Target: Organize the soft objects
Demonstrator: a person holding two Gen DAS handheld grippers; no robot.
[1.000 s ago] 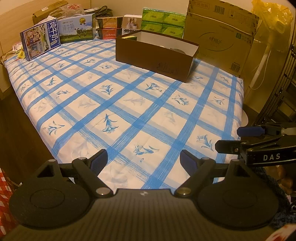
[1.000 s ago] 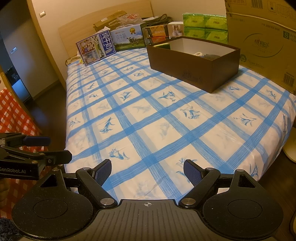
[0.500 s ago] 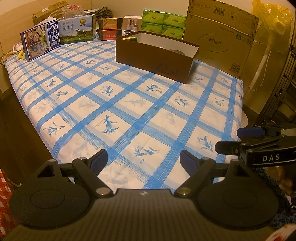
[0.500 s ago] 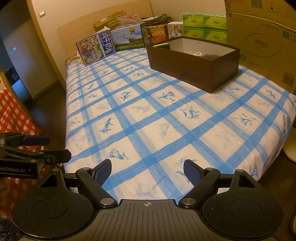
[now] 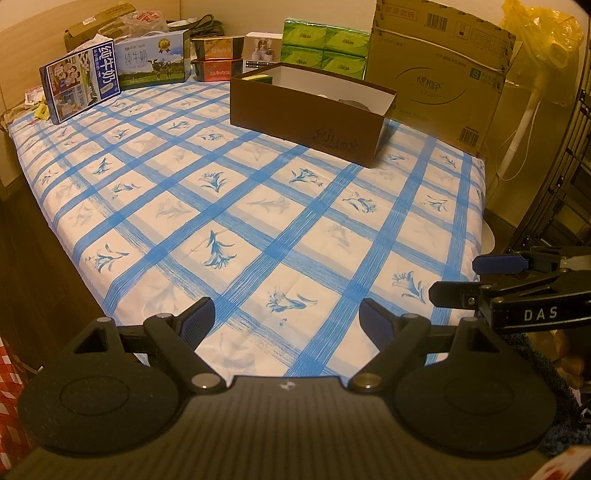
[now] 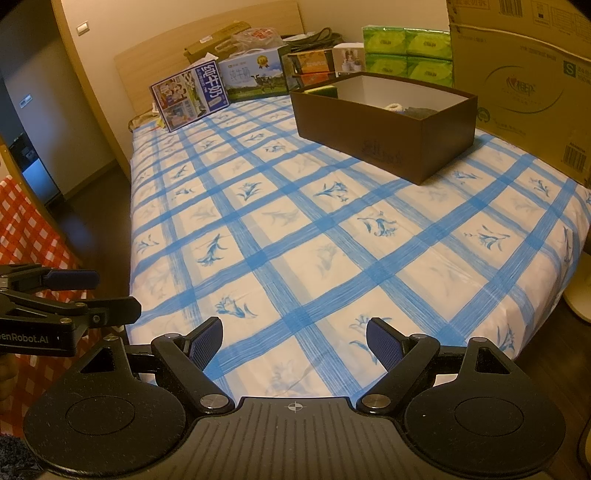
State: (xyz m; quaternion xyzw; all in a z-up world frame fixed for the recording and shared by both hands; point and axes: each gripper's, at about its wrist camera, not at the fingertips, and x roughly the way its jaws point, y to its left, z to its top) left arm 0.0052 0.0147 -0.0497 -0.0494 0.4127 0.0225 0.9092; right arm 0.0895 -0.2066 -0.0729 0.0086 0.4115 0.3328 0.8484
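Note:
A brown open box (image 5: 306, 118) (image 6: 380, 136) stands at the far side of a bed with a blue-checked sheet (image 5: 240, 206) (image 6: 295, 236). Soft things show over its rim: a pale knitted piece (image 6: 394, 107), a dark cloth (image 6: 421, 110) and a green-yellow item (image 6: 325, 90) at its far end. My left gripper (image 5: 286, 323) hovers open over the bed's near edge with nothing between its fingers. My right gripper (image 6: 293, 341) is open and empty too, beside it. Each gripper shows at the edge of the other's view.
Milk cartons (image 5: 81, 85), small boxes (image 5: 218, 62) and green tissue packs (image 5: 325, 48) line the headboard. A big cardboard box (image 5: 436, 81) stands behind the brown box. A fan under yellow plastic (image 5: 543, 33) is at the right, red-checked cloth (image 6: 26, 229) at the left.

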